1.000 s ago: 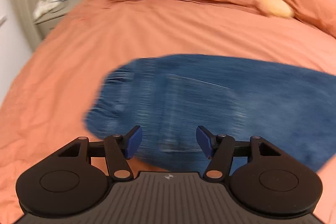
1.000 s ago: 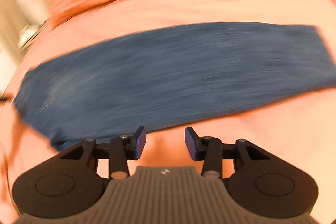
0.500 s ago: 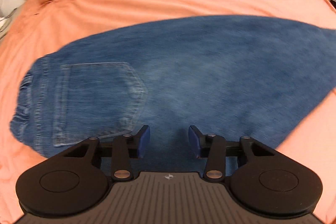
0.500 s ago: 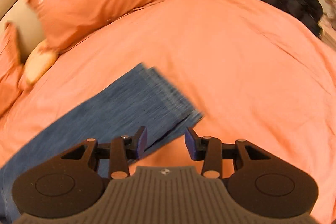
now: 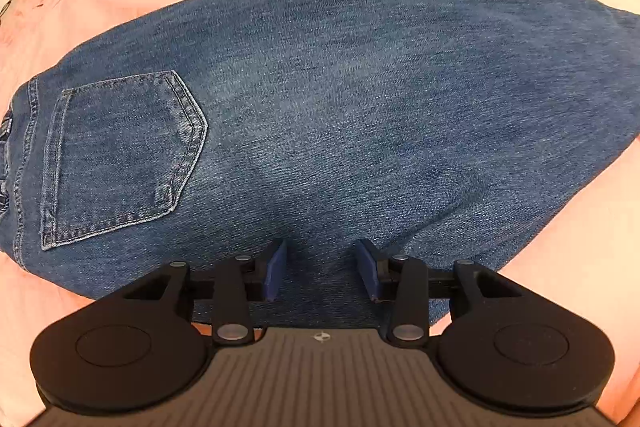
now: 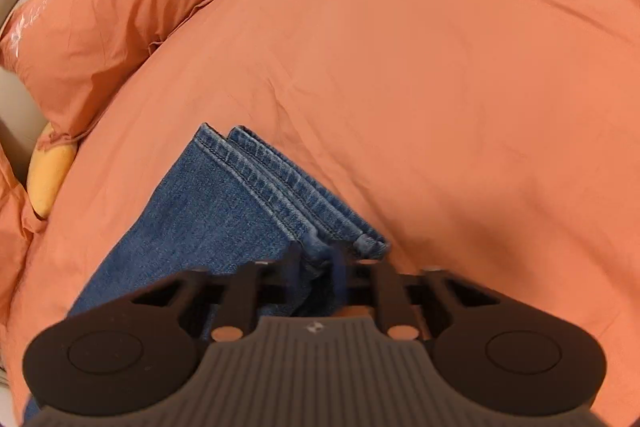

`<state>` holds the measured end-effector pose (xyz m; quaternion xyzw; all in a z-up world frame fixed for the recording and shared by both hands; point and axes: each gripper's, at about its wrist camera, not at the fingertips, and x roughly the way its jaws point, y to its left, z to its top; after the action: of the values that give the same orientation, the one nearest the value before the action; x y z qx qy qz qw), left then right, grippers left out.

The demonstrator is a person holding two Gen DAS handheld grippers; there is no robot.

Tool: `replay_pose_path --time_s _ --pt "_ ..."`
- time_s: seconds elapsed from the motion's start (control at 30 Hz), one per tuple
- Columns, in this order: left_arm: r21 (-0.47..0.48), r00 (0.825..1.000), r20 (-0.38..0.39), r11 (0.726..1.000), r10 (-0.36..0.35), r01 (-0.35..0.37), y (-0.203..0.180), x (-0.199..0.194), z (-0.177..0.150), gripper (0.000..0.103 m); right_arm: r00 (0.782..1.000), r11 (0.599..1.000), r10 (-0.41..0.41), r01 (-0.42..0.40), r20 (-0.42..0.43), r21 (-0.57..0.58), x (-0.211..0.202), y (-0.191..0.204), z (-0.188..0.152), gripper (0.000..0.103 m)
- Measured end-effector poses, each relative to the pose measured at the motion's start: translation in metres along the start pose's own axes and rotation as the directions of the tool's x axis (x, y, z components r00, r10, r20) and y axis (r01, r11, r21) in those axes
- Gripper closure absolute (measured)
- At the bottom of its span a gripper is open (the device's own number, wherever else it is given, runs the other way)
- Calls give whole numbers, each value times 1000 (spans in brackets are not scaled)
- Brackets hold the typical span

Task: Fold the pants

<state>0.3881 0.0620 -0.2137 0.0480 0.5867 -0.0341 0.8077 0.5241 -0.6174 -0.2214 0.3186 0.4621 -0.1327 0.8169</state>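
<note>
My jeans (image 5: pixel 340 99) run left-right, waist at frame left; my right gripper (image 6: pixel 316 263), just closed, pinches their hem corner, my left gripper (image 5: pixel 321 269) half-spread, closing above the denim.

You're over a bed with an orange duvet (image 6: pixel 440 75), orange pillow (image 6: pixel 132 7) against a beige headboard (image 6: pixel 16 107), warm light.

My right gripper (image 6: pixel 316 259) has just been closing and now pinches the near corner of the jeans (image 6: pixel 224 211) at their stacked hems, on the orange duvet (image 6: pixel 440 87); an orange pillow (image 6: pixel 120 7) lies beyond.
</note>
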Motion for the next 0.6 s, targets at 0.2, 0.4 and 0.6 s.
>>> replay_pose_path --time_s 0.2,0.4,0.6 --pt "-23 999 15 999 -33 34 3 1 -2 55 980 982 77 -42 186 -183 -69 42 12 100" --pt "0 998 30 999 -54 54 1 3 -8 55 983 966 -123 150 138 -210 -32 23 -4 101" --pt "3 998 14 998 -61 61 6 5 -8 52 983 964 -133 157 123 -214 -10 12 -16 97"
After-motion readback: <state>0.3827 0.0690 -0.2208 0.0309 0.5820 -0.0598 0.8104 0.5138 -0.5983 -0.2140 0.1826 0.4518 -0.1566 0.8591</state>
